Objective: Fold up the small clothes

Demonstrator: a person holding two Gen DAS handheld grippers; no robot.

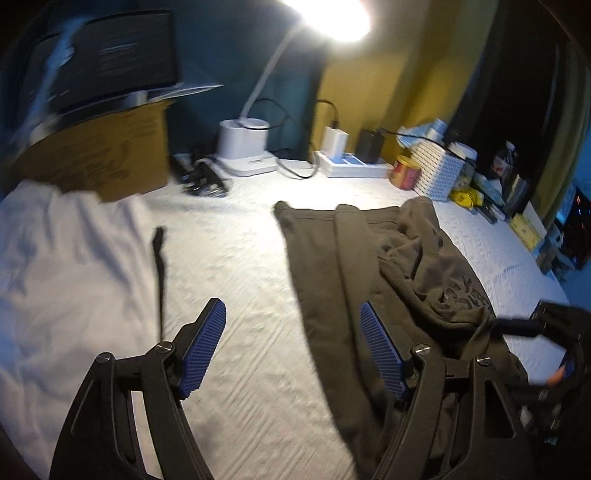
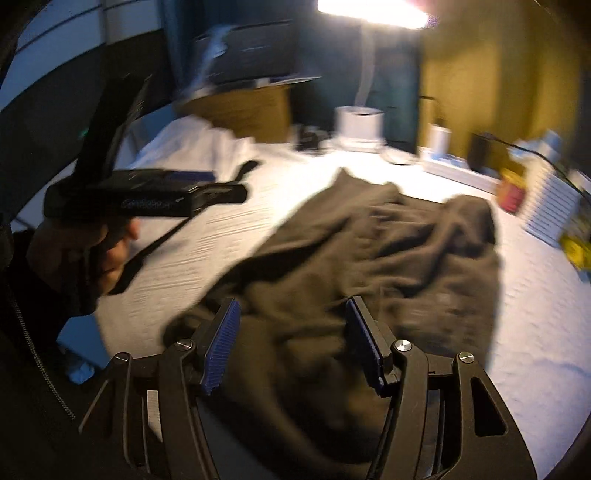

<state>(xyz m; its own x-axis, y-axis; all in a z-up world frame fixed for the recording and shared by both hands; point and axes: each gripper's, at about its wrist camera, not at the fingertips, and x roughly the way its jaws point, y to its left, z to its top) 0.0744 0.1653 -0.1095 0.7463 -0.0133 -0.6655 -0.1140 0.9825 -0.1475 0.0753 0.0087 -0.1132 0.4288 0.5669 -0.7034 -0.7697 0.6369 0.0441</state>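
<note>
Right tool [image 2: 291, 341] above dark garment [image 2: 369, 251]

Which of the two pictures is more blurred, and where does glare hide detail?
Right wrist view: blurred throughout, even the dark olive garment. Left wrist view: sharper, smeared only around the brown cardboard box. In both, the white desk lamp burns out the top.

The right gripper [image 2: 291, 325] is hovering over a rumpled dark olive garment [image 2: 369, 251] — its blue-padded jaws are standing wide apart with nothing between them. The garment is lying spread on the white counter [image 2: 535, 332]. To the left, a hand [image 2: 74, 243] is holding the left gripper [image 2: 147, 197] above the counter, near a black strap [image 2: 155, 247]. Farther back a cardboard box [image 2: 251, 110] and a white lamp base [image 2: 360, 125] are blurring under the bright lamp.
</note>
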